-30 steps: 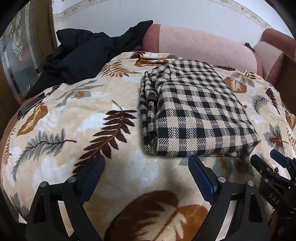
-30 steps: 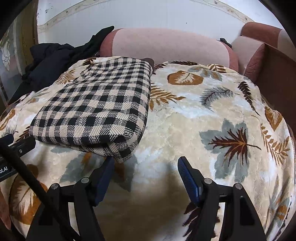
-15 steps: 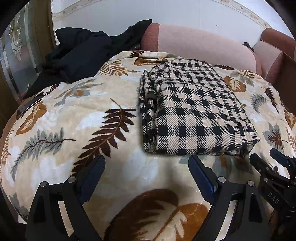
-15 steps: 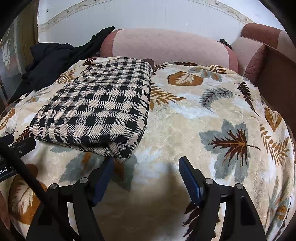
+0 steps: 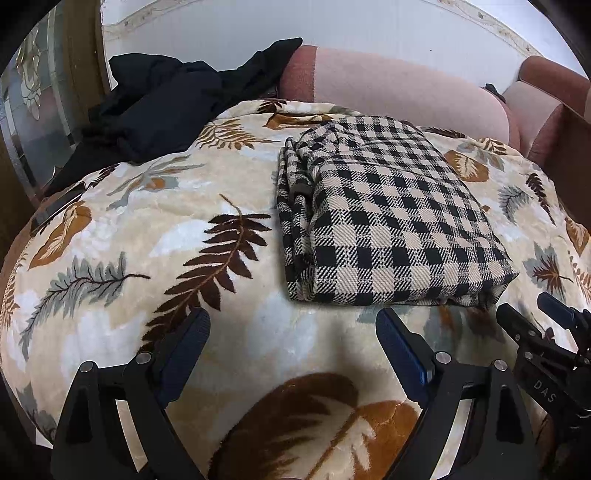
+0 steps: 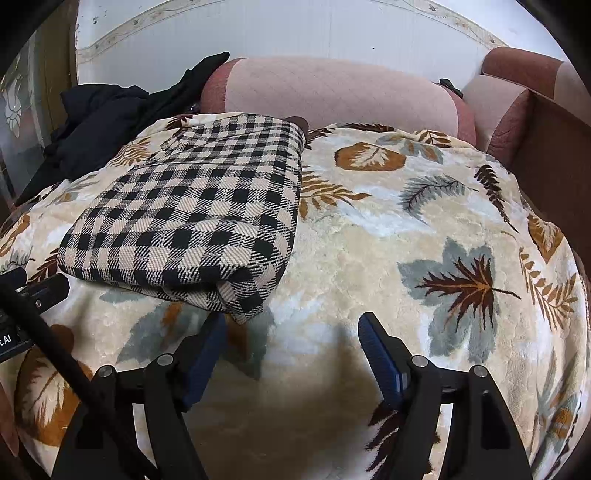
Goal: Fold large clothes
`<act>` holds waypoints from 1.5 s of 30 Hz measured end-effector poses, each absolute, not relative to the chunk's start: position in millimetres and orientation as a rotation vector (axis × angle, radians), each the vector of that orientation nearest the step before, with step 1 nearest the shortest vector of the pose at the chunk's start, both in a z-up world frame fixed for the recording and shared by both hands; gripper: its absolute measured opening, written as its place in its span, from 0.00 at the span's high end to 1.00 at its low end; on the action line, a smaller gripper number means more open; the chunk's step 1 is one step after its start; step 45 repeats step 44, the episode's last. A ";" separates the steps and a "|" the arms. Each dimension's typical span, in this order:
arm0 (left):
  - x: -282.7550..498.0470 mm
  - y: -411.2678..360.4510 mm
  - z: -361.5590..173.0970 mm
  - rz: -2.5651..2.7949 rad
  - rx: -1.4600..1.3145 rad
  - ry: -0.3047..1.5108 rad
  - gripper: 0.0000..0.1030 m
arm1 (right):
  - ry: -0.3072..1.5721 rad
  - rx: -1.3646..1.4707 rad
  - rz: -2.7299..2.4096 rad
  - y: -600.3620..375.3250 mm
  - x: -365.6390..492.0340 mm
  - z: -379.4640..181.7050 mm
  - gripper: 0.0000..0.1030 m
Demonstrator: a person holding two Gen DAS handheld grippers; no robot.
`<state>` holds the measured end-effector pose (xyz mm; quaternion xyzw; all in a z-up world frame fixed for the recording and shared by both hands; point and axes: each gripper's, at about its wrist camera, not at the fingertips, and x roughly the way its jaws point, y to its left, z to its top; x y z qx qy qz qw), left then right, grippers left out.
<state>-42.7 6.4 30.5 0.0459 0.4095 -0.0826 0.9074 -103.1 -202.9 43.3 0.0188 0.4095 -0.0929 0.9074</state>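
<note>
Two tools, both with jaws spread wide and nothing between them. Left tool (image 5: 291,328) hovers just above the blanket (image 5: 147,229), blue pads (image 5: 400,350) clear of any fabric. Right tool (image 6: 290,332) same state, over the blanket (image 6: 388,240); its left pad sits just below the near corner of the shirt, contact cannot be told from this view.

Left view also catches the right tool's black frame (image 5: 546,350) at the right edge, just beside the shirt's near right corner. Right view catches part of the left tool's body and a black cable (image 6: 48,332) at the left edge.

Checked shirt (image 5: 384,221), black and beige, lies folded into a compact rectangle on the blanket, ahead of both tools. Folded layers stack along its left side in the left view. Near edge is a rolled fold; the corner (image 6: 240,295) nearest the right tool droops slightly over the blanket. Shirt (image 6: 199,206) sits left of centre in the right view, right of centre in the left view, so it is between the two tools.

Blanket is cream plush with brown, orange and grey leaf print. Beyond it, pink sofa back (image 5: 399,92) and a pile of black clothes (image 5: 166,99) at far left, touching the blanket edge. White wall (image 6: 295,29) behind.
</note>
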 end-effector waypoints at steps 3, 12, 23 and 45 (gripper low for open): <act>-43.4 5.7 29.7 -0.176 0.096 0.849 0.12 | 0.843 0.035 -0.191 -203.0 -103.4 43.1 0.23; -42.8 6.2 29.2 -0.187 0.092 0.859 0.12 | 0.842 0.022 -0.189 -198.7 -103.7 42.4 0.23; -48.3 5.4 31.6 -0.199 0.102 0.845 0.12 | 0.834 0.010 -0.199 -198.6 -106.0 43.0 0.22; -64.7 10.7 42.0 -0.219 0.101 0.793 0.12 | 0.809 -0.013 -0.223 -195.6 -121.4 49.8 0.21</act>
